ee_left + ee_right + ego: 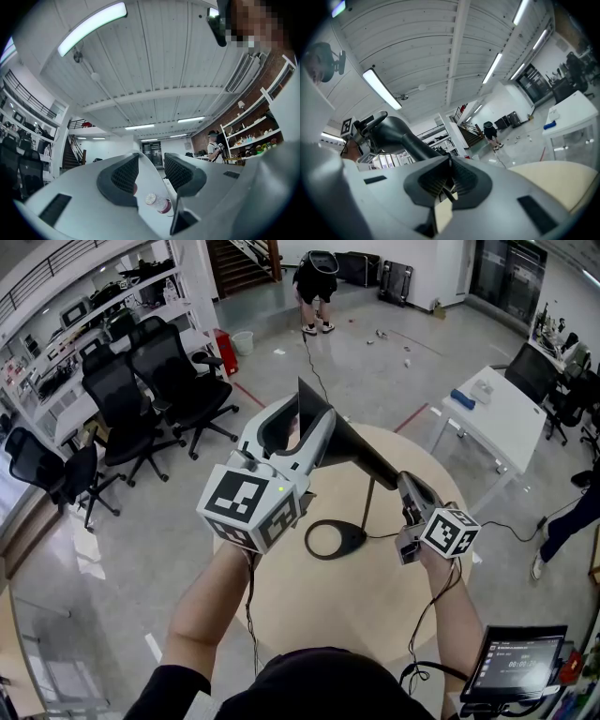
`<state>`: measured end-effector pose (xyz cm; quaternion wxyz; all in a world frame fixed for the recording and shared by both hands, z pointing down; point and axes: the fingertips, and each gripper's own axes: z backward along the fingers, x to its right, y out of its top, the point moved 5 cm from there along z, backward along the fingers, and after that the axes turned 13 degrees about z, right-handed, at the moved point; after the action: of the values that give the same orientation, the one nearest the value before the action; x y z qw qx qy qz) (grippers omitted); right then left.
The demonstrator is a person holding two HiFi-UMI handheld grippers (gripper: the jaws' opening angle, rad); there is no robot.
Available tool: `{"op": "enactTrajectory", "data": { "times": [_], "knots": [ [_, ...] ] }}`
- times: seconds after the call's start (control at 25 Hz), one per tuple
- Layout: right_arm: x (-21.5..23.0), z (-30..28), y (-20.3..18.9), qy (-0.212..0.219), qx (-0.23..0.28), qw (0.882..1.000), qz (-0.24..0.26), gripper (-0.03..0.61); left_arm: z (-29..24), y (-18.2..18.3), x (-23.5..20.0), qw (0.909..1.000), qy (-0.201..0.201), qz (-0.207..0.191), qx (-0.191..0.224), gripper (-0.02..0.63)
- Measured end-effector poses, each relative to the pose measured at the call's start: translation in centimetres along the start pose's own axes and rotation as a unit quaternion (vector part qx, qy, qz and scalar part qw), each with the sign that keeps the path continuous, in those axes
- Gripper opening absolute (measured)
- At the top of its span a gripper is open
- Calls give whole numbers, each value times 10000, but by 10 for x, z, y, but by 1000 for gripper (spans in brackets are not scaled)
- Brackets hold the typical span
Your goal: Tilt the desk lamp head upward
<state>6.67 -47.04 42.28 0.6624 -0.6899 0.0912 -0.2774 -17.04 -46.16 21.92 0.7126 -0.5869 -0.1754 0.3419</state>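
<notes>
Here the right hand-held gripper (407,482) (449,182) is clenched on the lower end of the black desk lamp head (361,452) (401,136). The left hand-held gripper (309,411) (150,169) is released, jaws apart, by the upper end. The lamp base (334,540) rests on the round tabletop (309,607).

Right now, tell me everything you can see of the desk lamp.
The desk lamp is matte black all over. Its flat oval ring base sits on the round beige table. A thin stem rises from the base to a long wedge-shaped head that slopes up toward the left of the head view. The right gripper has its jaws shut on the head's lower end. The left gripper is by the raised end, jaws apart and empty; contact is unclear. No glow shows.
</notes>
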Motion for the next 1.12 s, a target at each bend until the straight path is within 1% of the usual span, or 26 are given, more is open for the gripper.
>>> {"op": "enactTrajectory", "data": {
  "times": [0.16, 0.68, 0.88, 1.12],
  "knots": [
    [-1, 1, 0, -12, 15, 10000, -22, 18, -2, 1, 2, 10000, 0, -52, -24, 178],
    [2, 4, 3, 24, 8, 10000, -61, 18, -2, 2, 6, 10000, 5, 20, 23, 178],
    [2, 3, 3, -12, 50, 9999, -117, 18, -1, 1, 4, 9999, 52, -57, 75, 178],
    [4, 6, 2, -85, 16, 10000, -32, 18, 2, -3, 8, 9999, -82, -77, 84, 178]
  ]
}}
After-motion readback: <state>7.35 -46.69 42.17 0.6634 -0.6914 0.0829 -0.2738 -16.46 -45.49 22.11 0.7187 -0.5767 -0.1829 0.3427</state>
